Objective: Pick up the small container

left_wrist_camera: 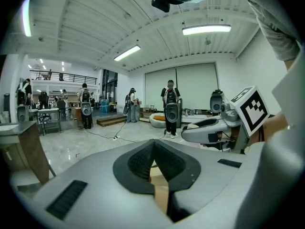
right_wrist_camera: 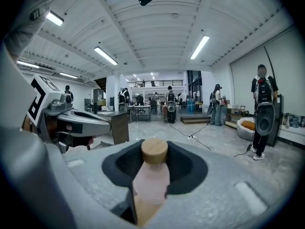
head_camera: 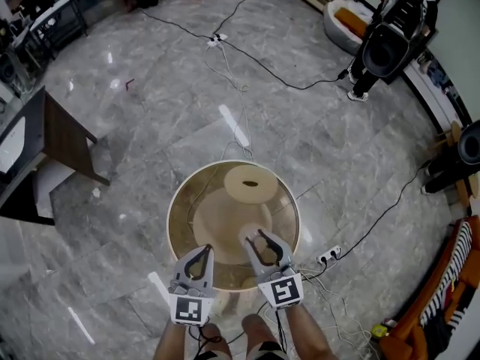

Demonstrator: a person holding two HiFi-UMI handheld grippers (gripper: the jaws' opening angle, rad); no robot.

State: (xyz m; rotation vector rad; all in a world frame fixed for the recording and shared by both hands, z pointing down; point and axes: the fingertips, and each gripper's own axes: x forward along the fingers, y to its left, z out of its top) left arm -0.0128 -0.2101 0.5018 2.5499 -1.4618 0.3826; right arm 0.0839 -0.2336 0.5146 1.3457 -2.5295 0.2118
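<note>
Container (right_wrist_camera: 151,182) is clamped in the right claw (right_wrist_camera: 155,147), up off the surface (head_camera: 187,201) and hanging over its near edge, a bit right of middle. It's a little bottle with a frosted pale pink body, rounded at the shoulder, and a chunky round cap (right_wrist_camera: 155,150) of light wood on top. The black pads (right_wrist_camera: 186,168) squeeze the body from both sides, and the cap sits right between the tips.

Left claw (left_wrist_camera: 153,144) has its tips pressed together with nothing in them. It's finely ribbed black rubber set in a smooth grey plastic shell.

Surface is a round clear glass top over a tan wooden pedestal. It stands on a glossy grey marble floor (head_camera: 150,111) with black and white cables (head_camera: 255,60) snaking across it.

View stuff: head view gives you the whole round top and both claws side by side at the near edge, with their marker cubes (head_camera: 189,308), but the bottle is hardly visible there. Right gripper view is the only one showing the pink body and wooden cap properly. Left gripper view catches the right claw from the side, but I can't make out the bottle in it.
</note>
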